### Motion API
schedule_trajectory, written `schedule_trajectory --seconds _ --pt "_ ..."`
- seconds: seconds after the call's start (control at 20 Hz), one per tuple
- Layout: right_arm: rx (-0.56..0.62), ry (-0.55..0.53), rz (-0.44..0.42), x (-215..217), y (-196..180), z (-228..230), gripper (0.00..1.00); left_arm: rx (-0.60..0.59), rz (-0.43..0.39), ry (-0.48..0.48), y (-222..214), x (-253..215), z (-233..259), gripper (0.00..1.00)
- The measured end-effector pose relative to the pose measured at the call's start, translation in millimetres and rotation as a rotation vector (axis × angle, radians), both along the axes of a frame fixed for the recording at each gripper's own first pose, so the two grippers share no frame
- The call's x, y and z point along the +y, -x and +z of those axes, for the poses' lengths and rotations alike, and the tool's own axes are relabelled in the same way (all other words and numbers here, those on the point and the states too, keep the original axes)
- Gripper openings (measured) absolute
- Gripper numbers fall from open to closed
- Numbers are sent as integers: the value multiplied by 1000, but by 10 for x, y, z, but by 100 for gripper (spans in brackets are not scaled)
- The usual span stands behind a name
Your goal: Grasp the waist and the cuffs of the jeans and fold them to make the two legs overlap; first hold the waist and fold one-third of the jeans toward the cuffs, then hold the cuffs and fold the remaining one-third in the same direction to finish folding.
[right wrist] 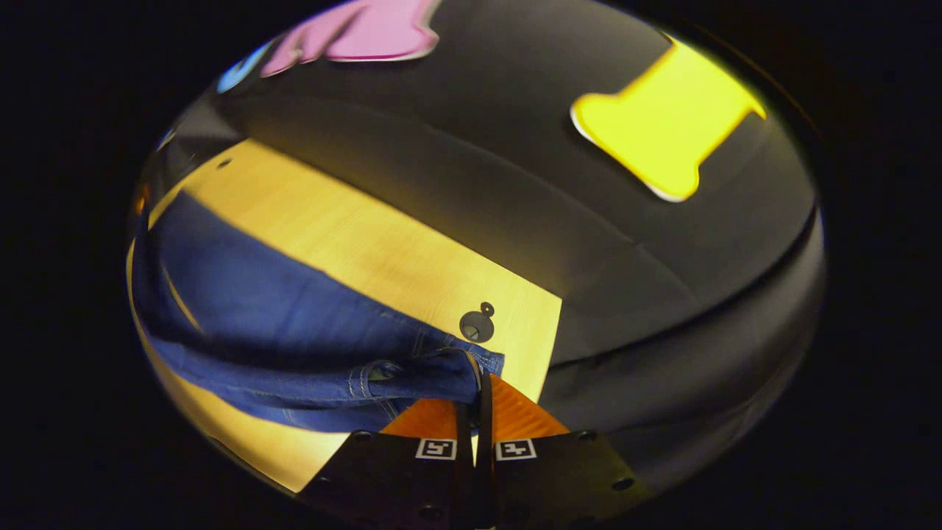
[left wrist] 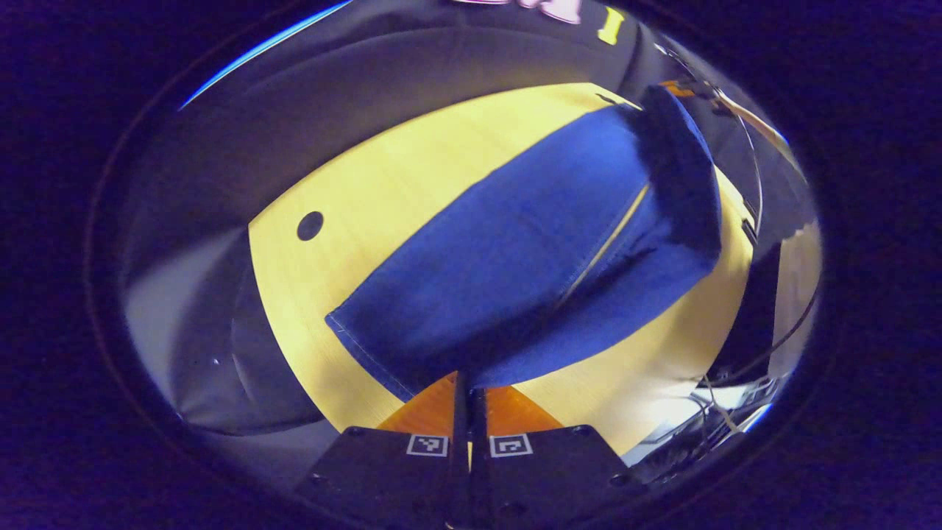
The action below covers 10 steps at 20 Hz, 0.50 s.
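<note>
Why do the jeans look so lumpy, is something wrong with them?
Nothing is torn or spilled. The jeans are lifted off the table, pinched by the left gripper and the right gripper, so they sag between.

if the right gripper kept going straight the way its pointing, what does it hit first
The right gripper, shut on the jeans at the waist, would probably meet the wooden table near its round hole; depth is unclear.

Blue denim jeans (left wrist: pixel 515 258), legs overlapped lengthwise across worktop (left wrist: pixel 353 184). Cuff end raised off worktop, near its round hole (left wrist: pixel 310 225). Waist end w/ belt loops also lifted, sagging between.
</note>
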State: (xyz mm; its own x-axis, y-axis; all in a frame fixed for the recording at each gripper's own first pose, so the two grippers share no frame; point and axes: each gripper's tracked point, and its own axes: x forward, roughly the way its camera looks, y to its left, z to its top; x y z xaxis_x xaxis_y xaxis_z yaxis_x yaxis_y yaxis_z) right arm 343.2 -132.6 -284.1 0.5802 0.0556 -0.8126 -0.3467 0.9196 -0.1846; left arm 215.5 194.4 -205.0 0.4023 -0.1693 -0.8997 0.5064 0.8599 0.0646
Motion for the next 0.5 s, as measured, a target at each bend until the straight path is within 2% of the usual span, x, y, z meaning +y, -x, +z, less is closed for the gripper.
schedule_trajectory --seconds 0.15,0.25,0.3,0.35,0.4,0.45,0.5 --pt "16 -75 -174 -49 -287 -103 4 -23 229 64 -157 105 42 6" --pt "45 -113 -265 -89 -325 34 4 -19 332 52 -163 152 45 6" --pt "65 -137 -309 -82 -334 111 5 -6 374 57 -154 124 37 3" --pt "72 -150 -334 -83 -408 184 5 13 400 63 -140 81 15 6" --pt "65 -141 -332 -62 -458 273 5 8 417 50 -142 93 9 6" --pt "45 -112 -313 -19 -494 367 3 -2 427 29 -167 76 21 11" --pt "25 -73 -286 -7 -529 486 21 -24 427 14 -192 56 -18 17"
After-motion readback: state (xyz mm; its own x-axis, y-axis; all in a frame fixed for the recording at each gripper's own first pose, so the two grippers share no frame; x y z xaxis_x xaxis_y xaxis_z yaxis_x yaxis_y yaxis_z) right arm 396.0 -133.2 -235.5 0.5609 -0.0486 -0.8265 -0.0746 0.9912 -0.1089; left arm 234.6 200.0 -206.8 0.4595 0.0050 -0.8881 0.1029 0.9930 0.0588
